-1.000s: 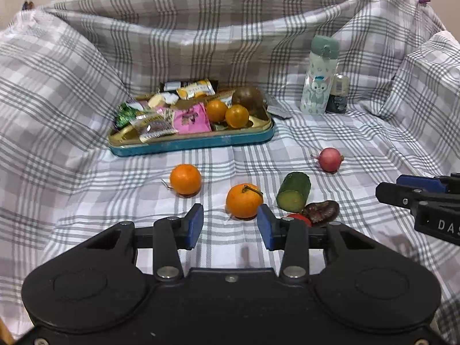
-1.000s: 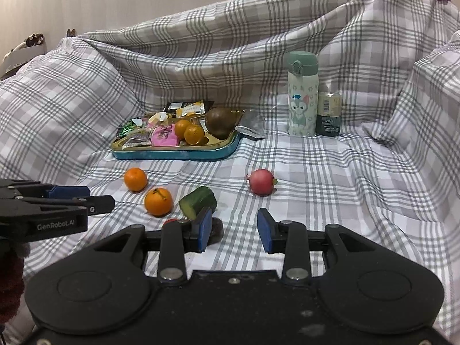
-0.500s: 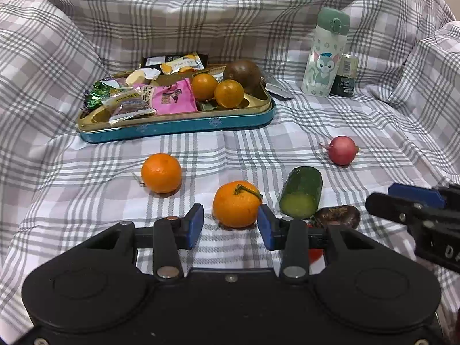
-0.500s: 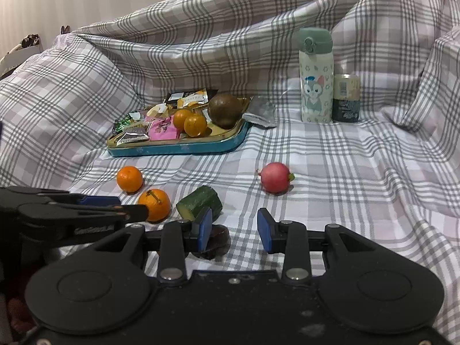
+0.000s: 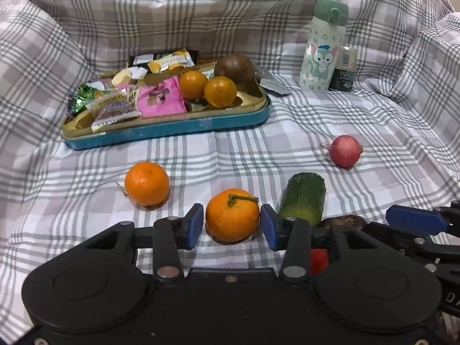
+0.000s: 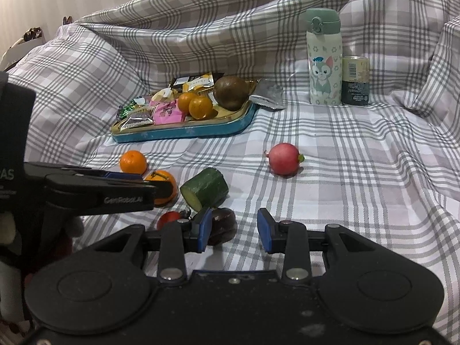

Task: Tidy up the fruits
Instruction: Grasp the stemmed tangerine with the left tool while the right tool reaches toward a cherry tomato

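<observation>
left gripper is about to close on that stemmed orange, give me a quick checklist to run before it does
1. Stemmed orange sits between the left gripper fingers: ok, a blue pad on each side.
2. Jaws open wider than the fruit: ok, narrow gaps show on both sides.
3. Neighbours clear of the pads: cannot tell; the cucumber piece lies close beside the right pad.
4. Right gripper out of the way: ok, open and empty, near the dark fruit.
5. Room in the tin tray: ok, bare gold floor shows near its two oranges.
6. Other loose orange undisturbed: ok, it lies apart to the left.
</observation>
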Available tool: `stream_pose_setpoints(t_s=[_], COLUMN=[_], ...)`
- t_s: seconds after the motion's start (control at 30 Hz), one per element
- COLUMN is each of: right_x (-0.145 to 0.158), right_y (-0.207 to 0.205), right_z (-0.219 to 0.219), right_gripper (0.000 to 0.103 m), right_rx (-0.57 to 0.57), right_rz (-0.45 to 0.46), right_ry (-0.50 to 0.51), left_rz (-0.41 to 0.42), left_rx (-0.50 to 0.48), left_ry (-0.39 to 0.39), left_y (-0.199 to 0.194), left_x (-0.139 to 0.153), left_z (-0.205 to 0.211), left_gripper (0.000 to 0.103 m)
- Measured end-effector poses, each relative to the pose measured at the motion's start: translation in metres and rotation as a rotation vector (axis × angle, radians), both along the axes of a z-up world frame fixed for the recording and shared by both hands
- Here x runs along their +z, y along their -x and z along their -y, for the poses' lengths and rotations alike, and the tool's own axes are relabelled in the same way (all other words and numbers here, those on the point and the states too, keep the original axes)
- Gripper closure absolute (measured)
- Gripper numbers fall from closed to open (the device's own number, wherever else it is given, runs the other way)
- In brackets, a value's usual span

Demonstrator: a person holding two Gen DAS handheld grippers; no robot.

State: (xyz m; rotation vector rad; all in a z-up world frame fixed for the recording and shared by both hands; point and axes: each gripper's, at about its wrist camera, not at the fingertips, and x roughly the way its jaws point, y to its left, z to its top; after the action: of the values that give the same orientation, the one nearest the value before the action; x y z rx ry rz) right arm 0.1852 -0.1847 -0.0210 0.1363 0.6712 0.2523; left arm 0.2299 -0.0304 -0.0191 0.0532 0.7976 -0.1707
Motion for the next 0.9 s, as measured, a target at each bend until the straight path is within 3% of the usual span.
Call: stream_pose_setpoints(t_s=[0.63,0.9], right_x=[0.001,-0.003], right_y=[0.004,0.004], right_z=[0.001,-0.007], right_gripper=[0.066,0.066], right_rx=[0.011,0.011], right_rz=[0.007,-0.033], right_ry=[0.007,0.077], left_rz=[0.010,0.060], left_rx=[0.093,0.089], left_ry=[0.141,0.066], left_y=[-0.011,0.000], left_x=[-0.001,0.003], left_z=[-0.024,-0.025], left_gripper=[0.054,0.054])
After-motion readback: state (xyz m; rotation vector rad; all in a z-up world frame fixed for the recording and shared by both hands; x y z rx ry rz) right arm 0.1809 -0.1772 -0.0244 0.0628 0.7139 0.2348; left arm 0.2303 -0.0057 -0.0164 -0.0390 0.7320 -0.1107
